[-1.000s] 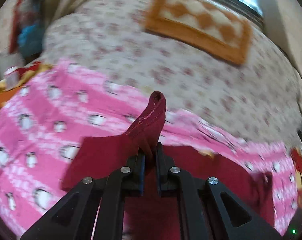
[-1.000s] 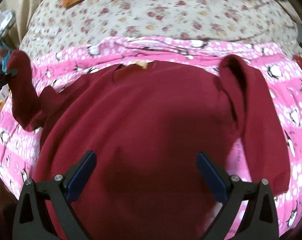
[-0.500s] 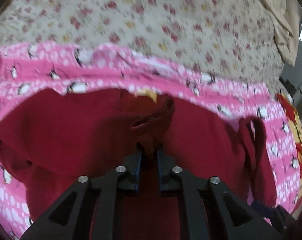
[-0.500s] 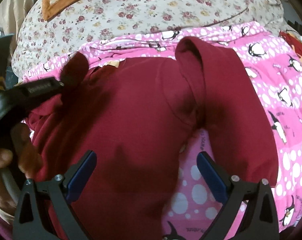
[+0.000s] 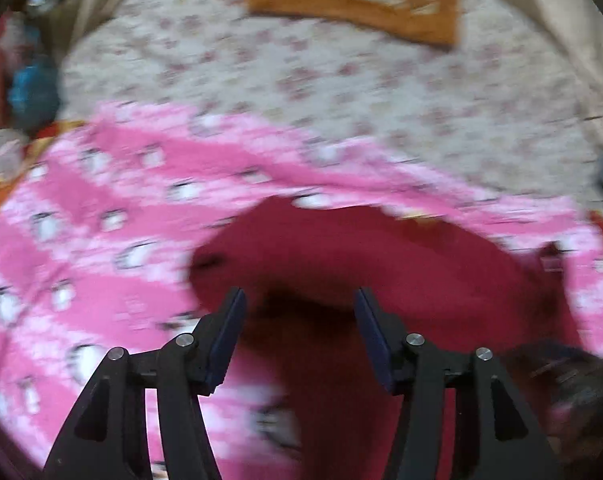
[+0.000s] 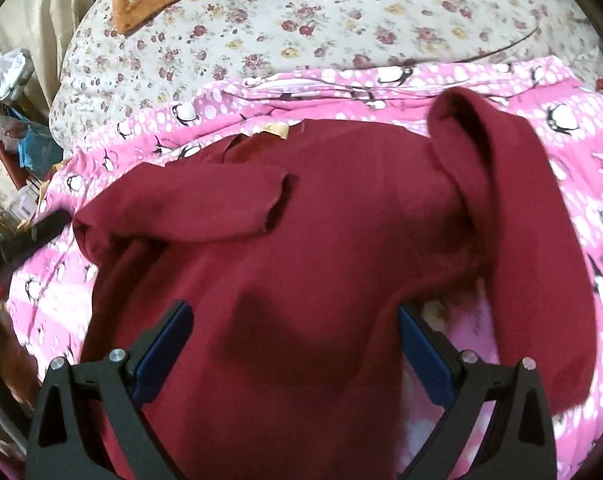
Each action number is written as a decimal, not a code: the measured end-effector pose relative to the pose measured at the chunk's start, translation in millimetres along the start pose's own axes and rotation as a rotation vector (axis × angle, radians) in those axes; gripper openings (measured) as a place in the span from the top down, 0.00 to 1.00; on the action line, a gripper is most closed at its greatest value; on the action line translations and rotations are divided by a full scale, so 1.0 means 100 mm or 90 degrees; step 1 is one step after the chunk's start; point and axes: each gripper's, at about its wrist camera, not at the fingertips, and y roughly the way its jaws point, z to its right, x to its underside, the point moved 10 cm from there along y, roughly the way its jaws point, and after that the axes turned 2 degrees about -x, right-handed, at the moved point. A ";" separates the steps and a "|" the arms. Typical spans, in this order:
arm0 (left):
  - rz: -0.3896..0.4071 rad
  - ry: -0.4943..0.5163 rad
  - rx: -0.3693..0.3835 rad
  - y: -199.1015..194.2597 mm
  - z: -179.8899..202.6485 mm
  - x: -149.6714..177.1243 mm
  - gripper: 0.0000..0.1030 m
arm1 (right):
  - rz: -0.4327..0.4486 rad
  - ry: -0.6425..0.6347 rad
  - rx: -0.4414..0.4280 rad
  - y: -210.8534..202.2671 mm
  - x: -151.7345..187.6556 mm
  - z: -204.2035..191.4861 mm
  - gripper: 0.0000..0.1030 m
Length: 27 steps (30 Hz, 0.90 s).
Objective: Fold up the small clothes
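The left wrist view is smeared throughout: the penguin blanket [image 5: 101, 216] reads as streaks. Below the maroon top [image 6: 301, 280] (its hem cut by the frame's bottom edge), the bedding is hidden.

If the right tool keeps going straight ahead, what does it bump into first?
Most likely the maroon shirt: the open right tool points at its body, lying on the pink penguin blanket. Depth is unclear.

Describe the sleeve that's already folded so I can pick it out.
On the pink penguin sheet lies a maroon top. The folded sleeve lies flat across its chest, cuff toward the middle. The other sleeve humps up and trails off the side.
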 end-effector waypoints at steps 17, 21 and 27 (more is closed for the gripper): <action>-0.078 -0.068 -0.154 0.69 -0.72 0.26 0.65 | -0.006 -0.004 0.010 0.76 -0.62 -0.24 0.40; -0.083 -0.085 -0.149 0.68 -0.73 0.26 0.65 | 0.006 -0.030 0.013 0.75 -0.67 -0.27 0.95; -0.082 -0.083 -0.148 0.62 -0.74 0.26 0.65 | 0.070 -0.034 -0.004 0.27 -0.87 -0.17 0.96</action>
